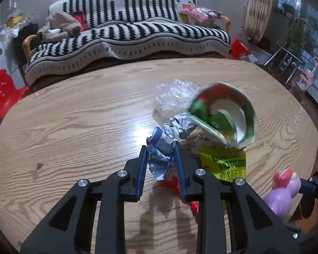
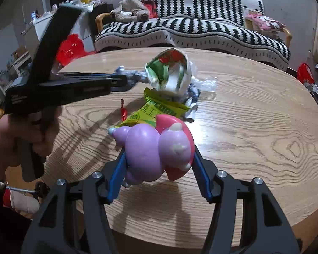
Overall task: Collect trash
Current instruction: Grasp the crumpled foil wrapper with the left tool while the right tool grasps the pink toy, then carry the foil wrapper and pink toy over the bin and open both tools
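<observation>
Everything here sits around the yellow-green popcorn bag (image 1: 224, 165), lying flat on the wooden table (image 1: 74, 127).

Nearest the camera, the left gripper (image 1: 161, 150) is pinching a crumpled blue-and-white wrapper (image 1: 161, 148), both blue pads pressed into it, just left of the bag. A small red scrap (image 1: 171, 183) lies on the wood under that claw, beside the bag.

On the bag's near right side, the right gripper (image 2: 156, 158) has a purple-and-pink toy figure (image 2: 156, 148) between its pads, both touching it, so it's clamped.

Just past the bag there's a squashed green-and-white paper cup (image 1: 224, 114), blurred and looking lifted off the table. Behind the cup is a wad of clear plastic film (image 1: 173, 97).

Way beyond the table, a zigzag black-and-white sofa (image 1: 127, 33) with a red stool (image 1: 2, 91) off to its left.
</observation>
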`<control>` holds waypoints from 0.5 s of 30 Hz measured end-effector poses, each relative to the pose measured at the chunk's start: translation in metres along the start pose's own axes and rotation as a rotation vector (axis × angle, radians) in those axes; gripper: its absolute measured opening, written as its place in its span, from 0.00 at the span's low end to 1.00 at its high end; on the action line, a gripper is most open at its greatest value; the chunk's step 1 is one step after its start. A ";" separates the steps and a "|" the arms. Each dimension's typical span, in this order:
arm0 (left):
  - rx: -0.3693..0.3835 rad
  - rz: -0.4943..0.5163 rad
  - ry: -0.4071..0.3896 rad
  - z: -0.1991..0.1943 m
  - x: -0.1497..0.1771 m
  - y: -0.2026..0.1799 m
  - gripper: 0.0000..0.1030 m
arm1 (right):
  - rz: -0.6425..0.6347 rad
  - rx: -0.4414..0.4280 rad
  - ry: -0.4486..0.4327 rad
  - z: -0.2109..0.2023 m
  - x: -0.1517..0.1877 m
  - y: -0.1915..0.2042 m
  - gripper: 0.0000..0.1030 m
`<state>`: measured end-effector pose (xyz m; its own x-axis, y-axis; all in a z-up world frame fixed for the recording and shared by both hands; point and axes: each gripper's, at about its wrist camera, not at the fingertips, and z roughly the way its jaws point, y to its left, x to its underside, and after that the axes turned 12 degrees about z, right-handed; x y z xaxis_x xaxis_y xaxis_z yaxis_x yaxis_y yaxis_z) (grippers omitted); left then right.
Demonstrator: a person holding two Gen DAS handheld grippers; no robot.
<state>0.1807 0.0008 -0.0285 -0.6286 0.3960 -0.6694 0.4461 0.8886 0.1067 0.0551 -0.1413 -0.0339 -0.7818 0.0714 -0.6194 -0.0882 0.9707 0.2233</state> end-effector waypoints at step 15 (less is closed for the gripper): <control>-0.149 -0.197 -0.076 -0.076 -0.001 0.018 0.23 | 0.140 0.016 -0.062 -0.048 -0.003 -0.045 0.56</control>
<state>0.1410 0.0344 0.0300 -0.6421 0.1985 -0.7405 0.2173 0.9734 0.0726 0.0319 -0.1965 -0.0057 -0.7463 0.2201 -0.6282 0.0297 0.9538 0.2989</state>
